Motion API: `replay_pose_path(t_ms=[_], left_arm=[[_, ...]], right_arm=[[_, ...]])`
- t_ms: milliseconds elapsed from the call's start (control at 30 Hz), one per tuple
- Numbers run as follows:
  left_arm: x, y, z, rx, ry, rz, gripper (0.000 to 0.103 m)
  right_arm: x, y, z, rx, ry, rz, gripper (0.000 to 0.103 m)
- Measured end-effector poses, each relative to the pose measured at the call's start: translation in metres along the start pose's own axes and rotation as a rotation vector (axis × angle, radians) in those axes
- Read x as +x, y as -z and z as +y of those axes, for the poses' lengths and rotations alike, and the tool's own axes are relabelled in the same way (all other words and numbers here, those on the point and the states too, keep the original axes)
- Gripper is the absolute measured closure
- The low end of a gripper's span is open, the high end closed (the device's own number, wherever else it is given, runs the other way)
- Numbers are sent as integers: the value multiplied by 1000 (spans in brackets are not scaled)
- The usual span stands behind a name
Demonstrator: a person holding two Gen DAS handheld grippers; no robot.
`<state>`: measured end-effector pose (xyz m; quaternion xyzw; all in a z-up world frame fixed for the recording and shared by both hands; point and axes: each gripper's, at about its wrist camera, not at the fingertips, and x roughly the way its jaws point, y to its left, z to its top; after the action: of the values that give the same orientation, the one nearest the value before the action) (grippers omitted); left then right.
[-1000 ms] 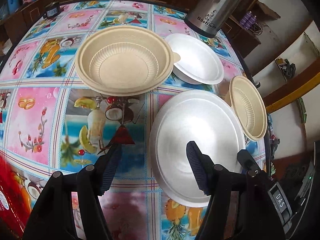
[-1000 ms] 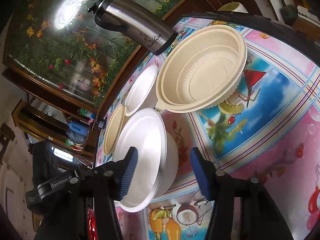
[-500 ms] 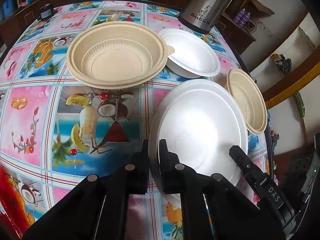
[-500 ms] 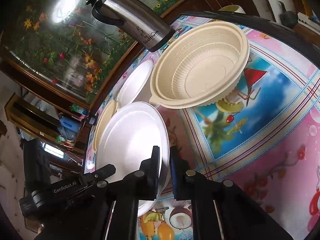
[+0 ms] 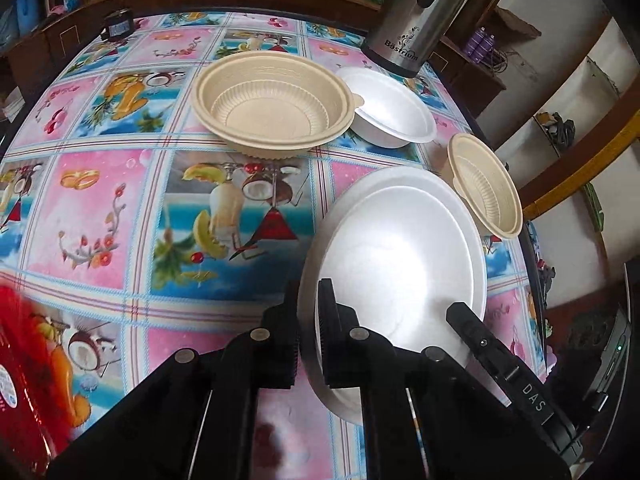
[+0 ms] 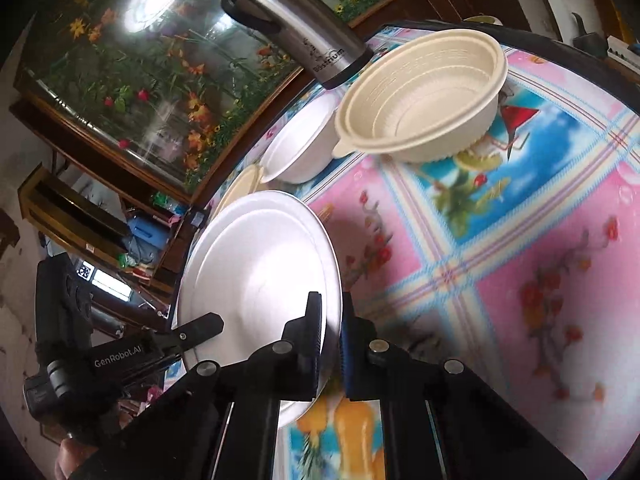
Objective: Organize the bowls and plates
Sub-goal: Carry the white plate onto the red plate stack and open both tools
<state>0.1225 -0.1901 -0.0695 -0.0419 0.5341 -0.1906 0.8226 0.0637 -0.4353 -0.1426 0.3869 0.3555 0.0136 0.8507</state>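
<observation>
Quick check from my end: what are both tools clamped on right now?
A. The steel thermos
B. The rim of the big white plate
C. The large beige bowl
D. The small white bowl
B: the left tool and the right tool each pinch the near edge of the big white plate, while the large beige bowl, small white bowl and steel thermos stand untouched.

Red packet [image 5: 24, 364] blurred, cut off
</observation>
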Motion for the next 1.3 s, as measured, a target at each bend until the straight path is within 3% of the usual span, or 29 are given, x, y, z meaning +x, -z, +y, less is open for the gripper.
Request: replay_pose_path(t_ms=[633, 967, 1300], left_arm=[[-96, 65, 31, 40, 0, -164, 96], [-160, 97, 113, -63, -123, -290, 95], [-197, 132, 223, -241, -257, -324, 94]], right_arm=[[-64, 57, 70, -143, -29, -21, 95], [-48, 92, 159, -310, -118, 50, 95], [2, 158, 263, -532, -190, 191, 95]])
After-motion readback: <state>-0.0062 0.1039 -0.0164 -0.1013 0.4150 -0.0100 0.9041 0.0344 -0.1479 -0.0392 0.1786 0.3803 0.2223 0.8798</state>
